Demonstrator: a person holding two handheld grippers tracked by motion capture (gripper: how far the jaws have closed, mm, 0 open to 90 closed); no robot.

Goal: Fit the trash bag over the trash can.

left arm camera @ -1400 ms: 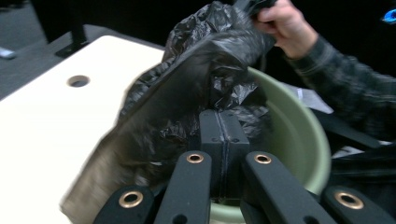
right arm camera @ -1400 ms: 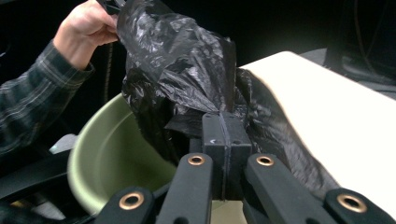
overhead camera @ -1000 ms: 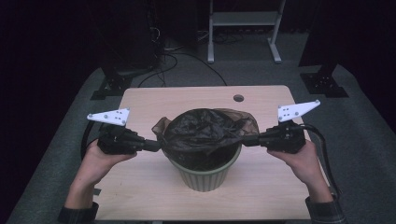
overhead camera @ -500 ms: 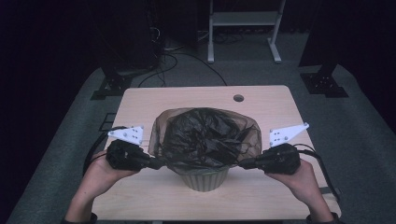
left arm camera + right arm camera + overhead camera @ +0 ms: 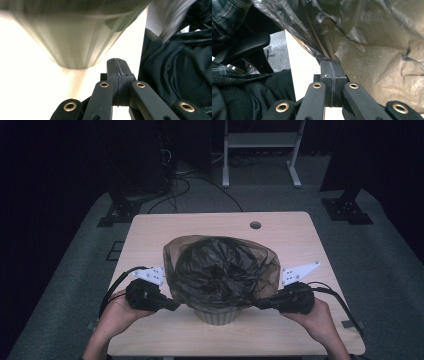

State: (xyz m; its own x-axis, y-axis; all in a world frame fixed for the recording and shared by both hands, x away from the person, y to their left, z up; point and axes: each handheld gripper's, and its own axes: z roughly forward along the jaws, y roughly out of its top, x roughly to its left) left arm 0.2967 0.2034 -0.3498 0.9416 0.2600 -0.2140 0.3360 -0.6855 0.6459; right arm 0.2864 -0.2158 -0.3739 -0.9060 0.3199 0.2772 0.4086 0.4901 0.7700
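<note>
On the wooden table (image 5: 150,235), from the high view, I see a crinkled dark bag (image 5: 220,270) spread over a pale green ribbed bin (image 5: 216,316) near the front edge; the left gripper (image 5: 172,306) and right gripper (image 5: 259,305) flank it. In the left gripper view, the jaws meet; whether they pinch the bag I cannot tell. In the right gripper view, the jaws clamp the bag's edge.
</note>
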